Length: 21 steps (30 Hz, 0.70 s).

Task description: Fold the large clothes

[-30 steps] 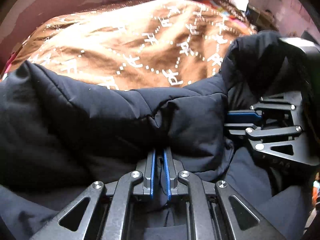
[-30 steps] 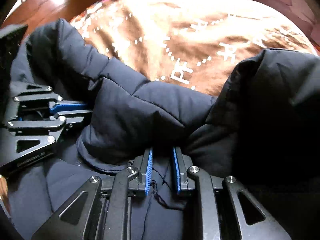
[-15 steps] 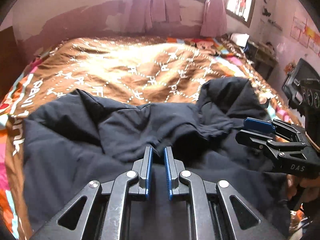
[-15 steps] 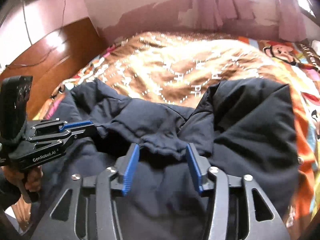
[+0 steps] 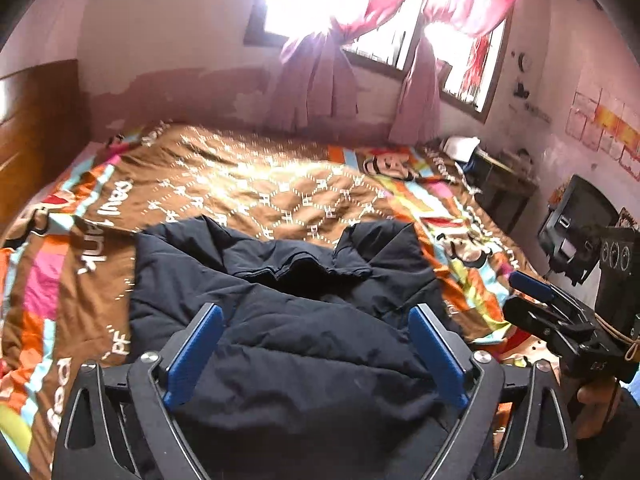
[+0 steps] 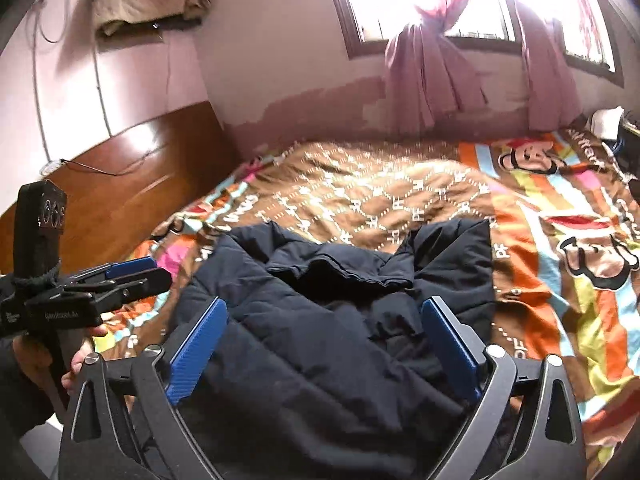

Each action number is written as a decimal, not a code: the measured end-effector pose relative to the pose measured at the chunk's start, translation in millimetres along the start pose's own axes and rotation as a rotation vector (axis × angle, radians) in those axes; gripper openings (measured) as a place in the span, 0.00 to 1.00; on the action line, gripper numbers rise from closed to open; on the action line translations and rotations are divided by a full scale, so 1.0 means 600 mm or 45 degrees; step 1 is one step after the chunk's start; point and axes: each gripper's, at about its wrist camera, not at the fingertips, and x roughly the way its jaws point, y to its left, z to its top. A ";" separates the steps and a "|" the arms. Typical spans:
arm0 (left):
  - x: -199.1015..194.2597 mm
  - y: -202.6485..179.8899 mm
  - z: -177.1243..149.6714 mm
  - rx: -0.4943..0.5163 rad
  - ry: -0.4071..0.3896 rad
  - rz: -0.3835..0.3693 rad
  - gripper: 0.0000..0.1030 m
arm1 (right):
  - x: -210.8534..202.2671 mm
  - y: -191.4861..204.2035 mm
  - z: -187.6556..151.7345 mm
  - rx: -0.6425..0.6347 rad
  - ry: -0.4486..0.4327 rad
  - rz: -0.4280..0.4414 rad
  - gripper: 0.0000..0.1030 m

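Observation:
A dark navy padded jacket [image 5: 288, 320] lies folded and bunched on the near part of the bed; it also shows in the right wrist view [image 6: 340, 320]. My left gripper [image 5: 316, 352] is open and empty, raised above the jacket's near edge. My right gripper [image 6: 324, 348] is open and empty, held above the jacket too. The right gripper shows at the right of the left wrist view [image 5: 560, 320]. The left gripper shows at the left of the right wrist view [image 6: 100, 292].
The bed carries a brown and multicoloured patterned cover [image 5: 260, 184]. A wooden headboard [image 6: 120, 184] stands at the left. Windows with pink curtains [image 5: 320, 80] are on the far wall. A dark side table [image 5: 504, 184] and a black device [image 5: 576, 220] stand at the right.
Both grippers let go of the jacket's edge, opened wide and pulled up and back from the bed. The jacket now lies on the cover.

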 end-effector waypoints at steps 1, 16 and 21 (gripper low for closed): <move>-0.024 -0.004 -0.004 -0.001 -0.025 0.004 0.93 | -0.018 0.002 -0.001 -0.001 -0.020 0.005 0.99; -0.223 -0.048 -0.078 -0.060 -0.212 -0.060 1.00 | -0.246 0.072 -0.061 -0.076 -0.254 0.071 0.99; -0.273 -0.045 -0.143 -0.064 -0.219 0.035 1.00 | -0.296 0.090 -0.116 -0.143 -0.231 0.022 0.99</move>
